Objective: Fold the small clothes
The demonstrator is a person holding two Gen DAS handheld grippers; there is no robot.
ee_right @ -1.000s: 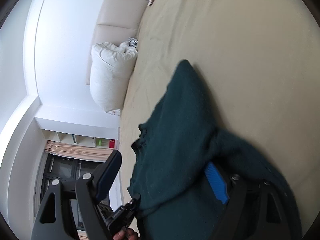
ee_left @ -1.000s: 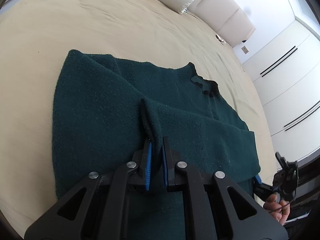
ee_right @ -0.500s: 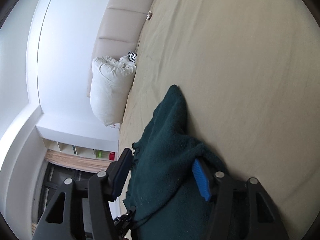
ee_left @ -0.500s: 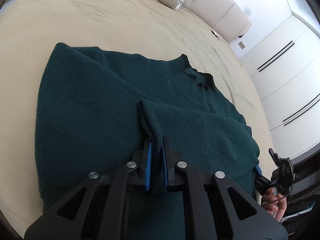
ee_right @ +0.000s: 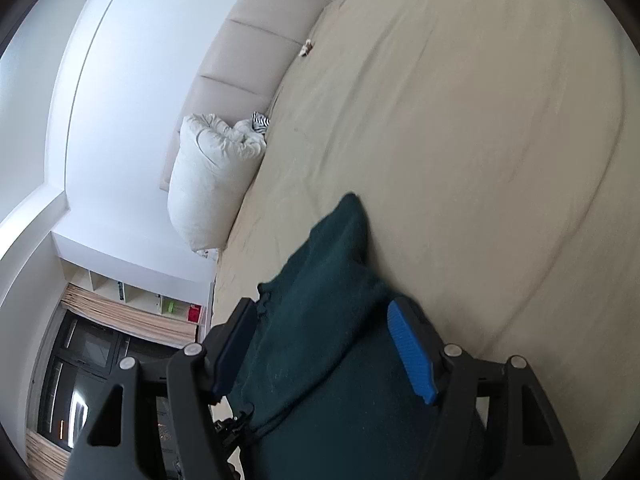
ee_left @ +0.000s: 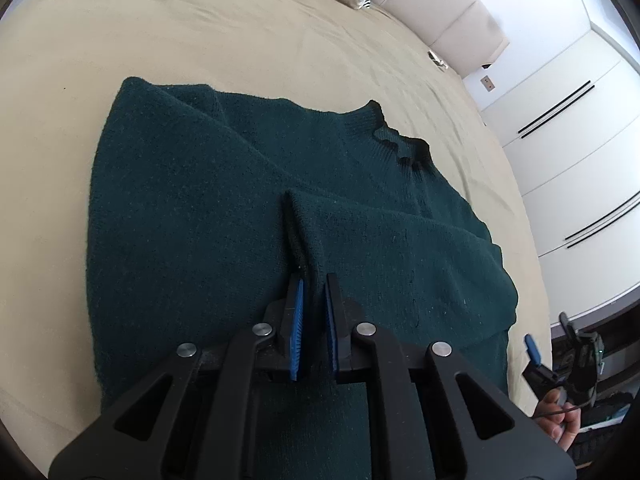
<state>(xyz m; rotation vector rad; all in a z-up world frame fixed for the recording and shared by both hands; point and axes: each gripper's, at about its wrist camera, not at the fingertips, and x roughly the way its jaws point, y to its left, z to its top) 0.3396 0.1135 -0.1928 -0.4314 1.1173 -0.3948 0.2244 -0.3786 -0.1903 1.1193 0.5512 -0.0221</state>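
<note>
A dark green knitted sweater (ee_left: 200, 208) lies spread on the beige bed (ee_left: 240, 32), collar to the far right. My left gripper (ee_left: 314, 284) is shut on a raised fold of the sweater near its middle. In the right wrist view, the right gripper (ee_right: 320, 320) stands wide with its jaws opening. The sweater's edge (ee_right: 328, 280) bunches between the blue pads (ee_right: 412, 356), which do not press on it. In the left wrist view, the right gripper (ee_left: 548, 336) hovers just off the sweater's right edge, held by a hand (ee_left: 560, 420).
A white pillow (ee_right: 208, 184) leans on the padded headboard (ee_right: 256, 52) at the far end of the bed. White wardrobe doors (ee_left: 580, 140) stand beyond the bed's right side. Open shelves (ee_right: 140, 292) and a dark window sit to the left.
The right gripper has drawn back and up from the sweater's edge, its jaws narrowing and then widening again. The left gripper has kept its hold on the fold.
</note>
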